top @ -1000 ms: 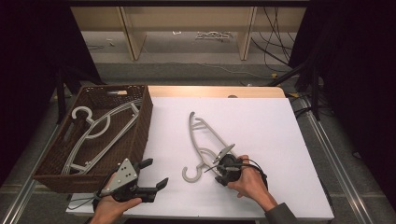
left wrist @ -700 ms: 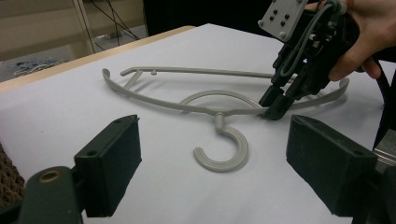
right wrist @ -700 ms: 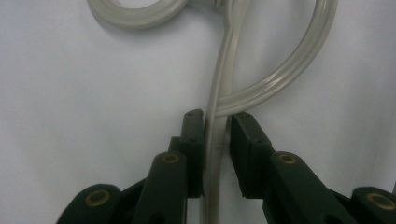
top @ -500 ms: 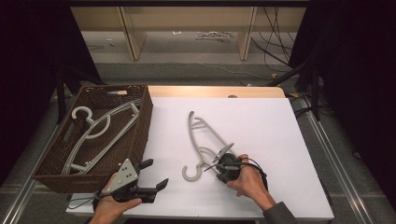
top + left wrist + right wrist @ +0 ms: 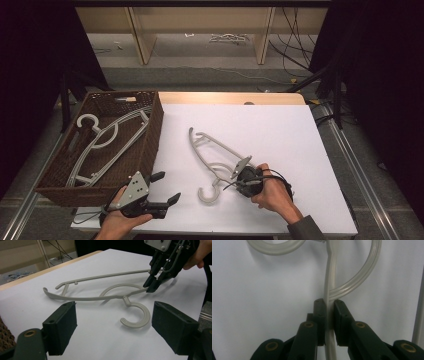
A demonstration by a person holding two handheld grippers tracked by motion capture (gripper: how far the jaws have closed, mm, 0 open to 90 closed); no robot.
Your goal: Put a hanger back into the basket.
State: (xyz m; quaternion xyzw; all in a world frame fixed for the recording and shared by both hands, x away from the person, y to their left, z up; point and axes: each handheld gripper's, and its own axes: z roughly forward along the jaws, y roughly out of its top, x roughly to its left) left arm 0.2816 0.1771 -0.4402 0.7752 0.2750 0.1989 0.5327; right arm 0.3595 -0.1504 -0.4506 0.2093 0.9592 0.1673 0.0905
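A pale grey plastic hanger (image 5: 210, 150) lies flat on the white table, its hook (image 5: 207, 195) toward the front edge. My right gripper (image 5: 239, 176) is shut on the hanger's thin arm just behind the hook. In the right gripper view the two pads (image 5: 329, 307) pinch that arm (image 5: 330, 272) from both sides. My left gripper (image 5: 167, 187) rests open near the front left of the table, apart from the hanger. In the left gripper view its jaws (image 5: 113, 315) stand wide with the hook (image 5: 136, 315) beyond them and the right gripper (image 5: 151, 286) farther off.
A dark woven basket (image 5: 150, 135) stands at the table's left edge with another grey hanger (image 5: 107, 140) lying inside. The white sheet (image 5: 280, 130) stretches to the right and back. Shelving and cables lie beyond the far edge.
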